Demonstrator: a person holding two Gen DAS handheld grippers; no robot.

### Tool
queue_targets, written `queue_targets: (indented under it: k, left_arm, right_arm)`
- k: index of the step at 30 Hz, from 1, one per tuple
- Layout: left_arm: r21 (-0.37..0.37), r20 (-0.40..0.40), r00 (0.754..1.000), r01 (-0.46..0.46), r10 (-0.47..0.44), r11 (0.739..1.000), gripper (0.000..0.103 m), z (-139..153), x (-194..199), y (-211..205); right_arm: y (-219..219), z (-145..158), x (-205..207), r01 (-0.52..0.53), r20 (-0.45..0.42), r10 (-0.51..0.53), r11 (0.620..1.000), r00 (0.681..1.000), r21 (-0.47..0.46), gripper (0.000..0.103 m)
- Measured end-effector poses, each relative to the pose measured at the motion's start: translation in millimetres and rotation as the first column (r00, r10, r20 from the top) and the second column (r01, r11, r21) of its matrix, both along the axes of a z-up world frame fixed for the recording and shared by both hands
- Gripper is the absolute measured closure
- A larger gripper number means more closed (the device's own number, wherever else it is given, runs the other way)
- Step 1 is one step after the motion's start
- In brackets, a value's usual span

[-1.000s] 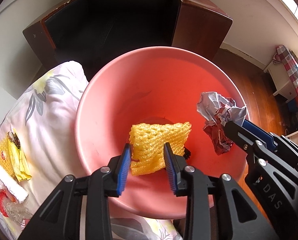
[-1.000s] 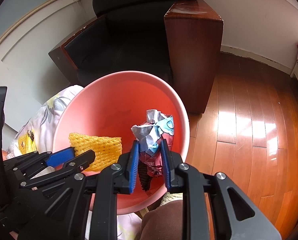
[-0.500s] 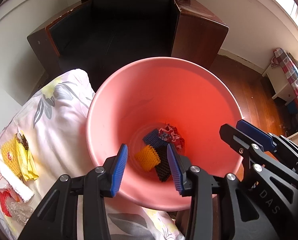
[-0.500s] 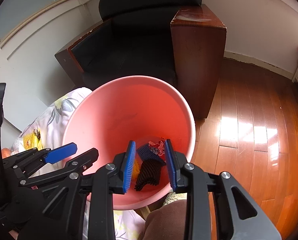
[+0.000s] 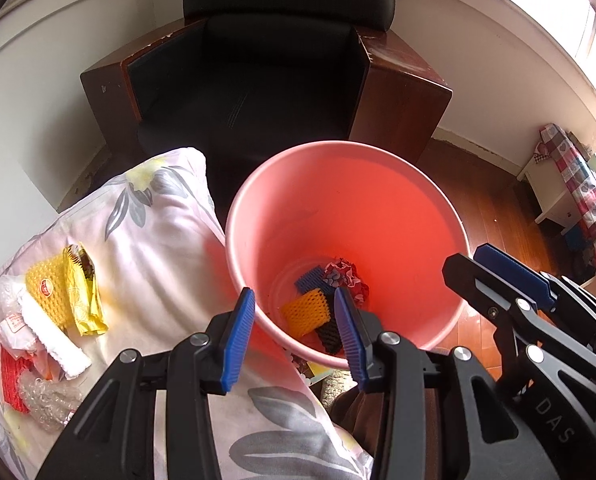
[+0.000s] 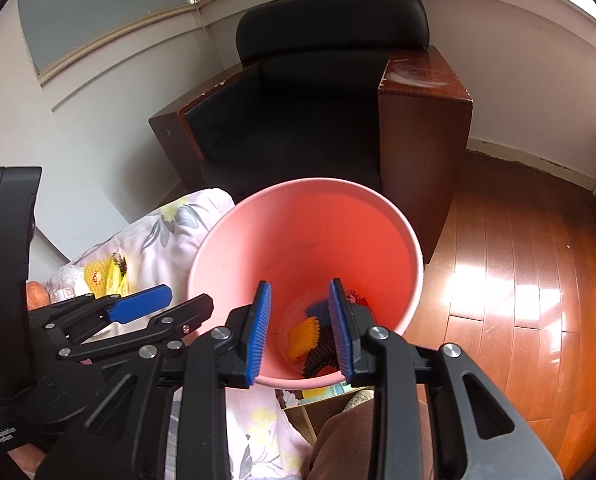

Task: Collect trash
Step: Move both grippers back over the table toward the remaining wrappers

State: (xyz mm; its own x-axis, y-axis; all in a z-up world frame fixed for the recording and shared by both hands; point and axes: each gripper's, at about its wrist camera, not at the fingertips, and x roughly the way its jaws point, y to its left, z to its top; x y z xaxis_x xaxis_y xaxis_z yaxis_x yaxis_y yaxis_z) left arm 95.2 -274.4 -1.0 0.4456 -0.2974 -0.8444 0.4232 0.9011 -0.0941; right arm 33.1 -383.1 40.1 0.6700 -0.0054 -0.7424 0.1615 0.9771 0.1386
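Both the left gripper and right gripper gape empty above the pink bin; yellow netting and a crumpled wrapper lie at its bottom

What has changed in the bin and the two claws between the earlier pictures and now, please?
Both claws let go: the left claw dropped the yellow foam net and the right claw the crumpled wrapper into the pink bin. Their jaws have just been opening, with nothing between them, and both have drawn back upward. The trash pile on the bed stayed put.
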Motion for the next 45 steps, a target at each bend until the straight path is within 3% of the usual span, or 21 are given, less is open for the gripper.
queue_targets:
  k: [10,20,26,32,37,39,42,45]
  left_arm:
    - [-0.029,0.104,0.991,-0.081,0.083,0.996,0.062,19,-31,65]
    - [-0.063,0.154,0.963,-0.213,0.22,0.975,0.062,14,-66,167]
    - [-0.062,0.126,0.933,-0.331,0.336,0.942,0.063,-11,-86,237]
    - [-0.065,0.054,0.882,-0.465,0.468,0.883,0.063,-42,-92,290]
    - [-0.166,-0.014,0.859,-0.507,0.512,0.846,0.061,-45,-80,300]
    - [-0.196,-0.029,0.846,-0.526,0.532,0.827,0.053,-45,-72,297]
    - [-0.173,-0.022,0.833,-0.548,0.553,0.819,0.052,-50,-56,291]
    - [-0.159,-0.055,0.835,-0.548,0.547,0.821,0.051,-64,-43,290]
  right_arm:
    - [54,12,-20,-0.135,0.089,0.136,0.991,0.987,-0.018,0.073]
    - [117,-10,-23,-0.336,0.05,0.336,0.942,0.941,0.008,0.073]
    - [143,-33,-25,-0.407,-0.009,0.408,0.912,0.913,0.048,0.073]
    - [161,-49,-24,-0.445,-0.044,0.448,0.893,0.893,0.069,0.073]
    - [173,-54,-17,-0.462,-0.052,0.468,0.882,0.882,0.096,0.073]
    - [177,-56,-15,-0.464,-0.058,0.471,0.88,0.88,0.096,0.073]
    - [180,-58,-11,-0.469,-0.059,0.476,0.878,0.878,0.099,0.073]
    - [183,-58,-6,-0.482,-0.052,0.489,0.87,0.871,0.107,0.073]
